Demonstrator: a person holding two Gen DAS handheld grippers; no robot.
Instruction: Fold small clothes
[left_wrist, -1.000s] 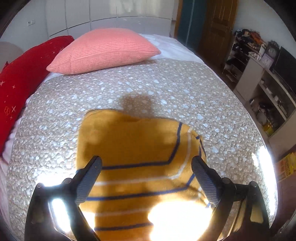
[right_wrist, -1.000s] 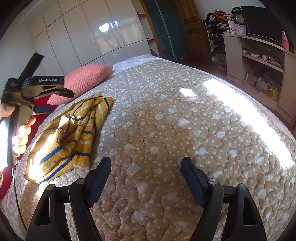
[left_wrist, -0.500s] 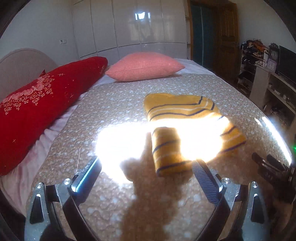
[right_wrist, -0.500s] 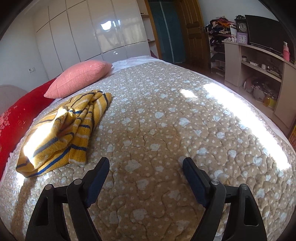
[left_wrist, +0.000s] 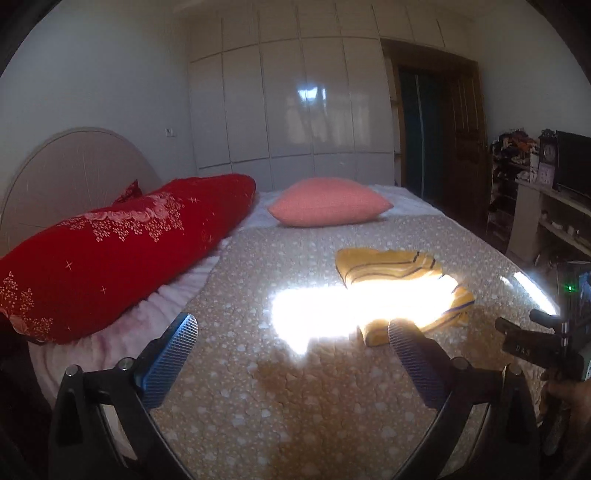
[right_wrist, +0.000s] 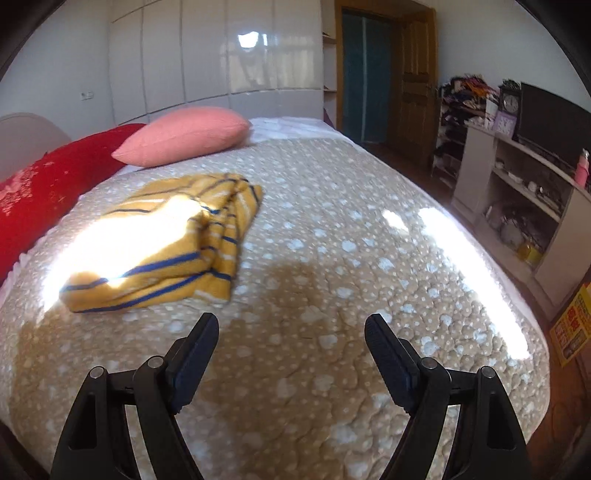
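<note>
**Op:** Sweater (left_wrist: 399, 284), left wrist view first: yellow with blue stripes, lying folded on the bedspread (left_wrist: 295, 406), ahead and to the right of my left gripper (left_wrist: 291, 354). Nothing is between the jaws, which stand wide; they have just been opening a little further, and only bedspread shows in the gap. My reading: I let go because the fold looks finished, and I keep the jaws wide so they cannot snag the knit on the way out.

**Log:** Change against the earlier frames, same view?

**Op:** A second ago the sweater filled the lower frame right under the fingers. Now it sits well ahead, and the red cushion (left_wrist: 110, 251), pink pillow (left_wrist: 328, 201) and wardrobe (left_wrist: 295, 110) are all in sight. So I have pulled the left gripper back and swung it. The handle of the other gripper shows at the right edge.

**Log:** Right wrist view?

**Op:** Right gripper (right_wrist: 291, 354) also wide, nothing held, hanging over bare bedspread. Sweater (right_wrist: 166, 243) lies ahead to the left, well apart from the fingertips, in a sun patch, layers stacked along its right edge. I judge this hand is parked clear.

**Log:** Difference there?

**Op:** The left gripper and hand, earlier at the left edge beside the sweater, are gone from this view. The sweater looks larger and closer to centre.
</note>
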